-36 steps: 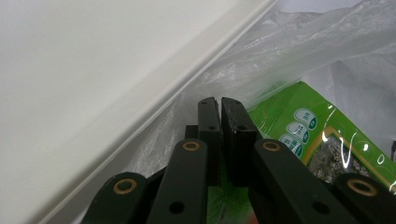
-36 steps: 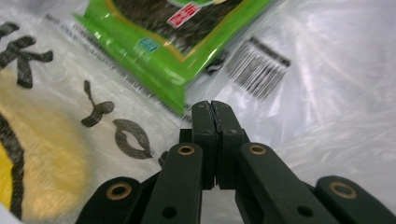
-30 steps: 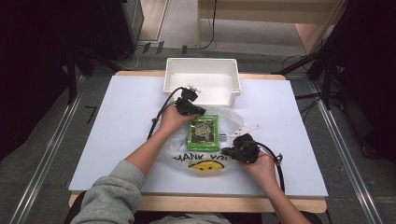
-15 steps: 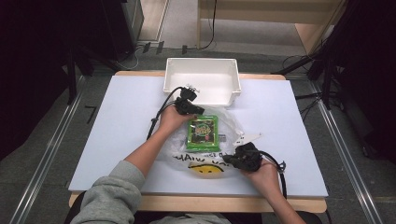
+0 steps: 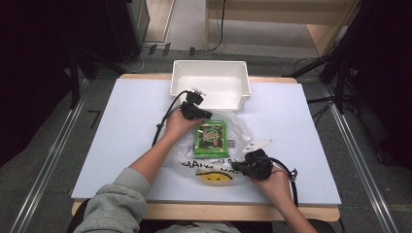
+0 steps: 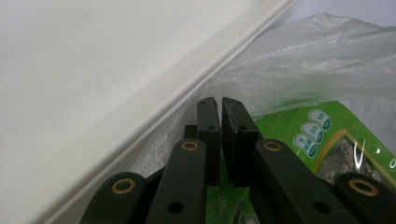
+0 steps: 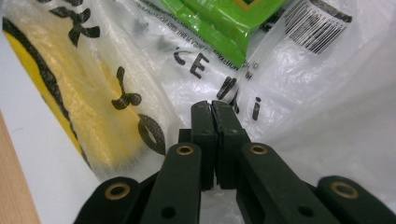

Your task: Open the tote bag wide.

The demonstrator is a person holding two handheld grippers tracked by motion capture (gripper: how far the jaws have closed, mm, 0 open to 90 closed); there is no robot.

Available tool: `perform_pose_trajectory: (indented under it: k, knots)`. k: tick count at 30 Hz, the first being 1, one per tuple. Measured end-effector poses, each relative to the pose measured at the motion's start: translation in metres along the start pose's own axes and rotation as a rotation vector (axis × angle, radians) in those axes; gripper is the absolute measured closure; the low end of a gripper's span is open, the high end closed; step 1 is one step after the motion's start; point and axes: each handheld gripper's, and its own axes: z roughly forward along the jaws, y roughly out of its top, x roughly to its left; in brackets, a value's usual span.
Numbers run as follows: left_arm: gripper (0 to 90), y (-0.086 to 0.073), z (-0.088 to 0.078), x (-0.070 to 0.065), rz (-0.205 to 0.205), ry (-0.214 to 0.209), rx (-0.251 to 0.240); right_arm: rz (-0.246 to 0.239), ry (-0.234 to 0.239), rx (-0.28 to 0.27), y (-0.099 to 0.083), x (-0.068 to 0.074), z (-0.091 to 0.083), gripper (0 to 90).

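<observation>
I count one table (image 5: 121, 126), and everything else I place by the one white bin (image 5: 210, 82) at its far edge. One clear plastic bag (image 5: 233, 126) lies just in front of the bin, with one green packet (image 5: 211, 138) inside. My two tools: left hand-held gripper (image 5: 206, 115) pinches the bag's end beside the bin; right hand-held gripper (image 5: 236, 166) is clamped on its far end.
</observation>
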Motion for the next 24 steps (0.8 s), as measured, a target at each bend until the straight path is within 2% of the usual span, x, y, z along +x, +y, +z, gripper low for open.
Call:
perform_pose_trajectory:
  k: [5,10,14,21,24]
  knots:
    - [85.1,0.001,-0.003,-0.003,0.006,-0.014,-0.003,0.008,0.005,-0.024,0.004,-0.001,-0.001,87.7]
    - [79.9,0.005,-0.015,-0.007,0.014,-0.031,-0.027,0.015,-0.003,-0.045,0.007,-0.002,-0.003,83.4]
    - [73.8,0.007,-0.025,-0.012,0.007,-0.046,-0.032,0.014,-0.014,-0.073,0.012,-0.001,-0.008,78.7]
    - [65.1,0.007,-0.040,-0.023,0.034,-0.070,-0.023,0.014,-0.028,-0.102,0.024,0.000,-0.012,74.7]
    - [56.5,0.006,-0.046,-0.026,0.027,-0.075,-0.016,0.012,-0.034,-0.114,0.032,-0.001,-0.014,72.1]
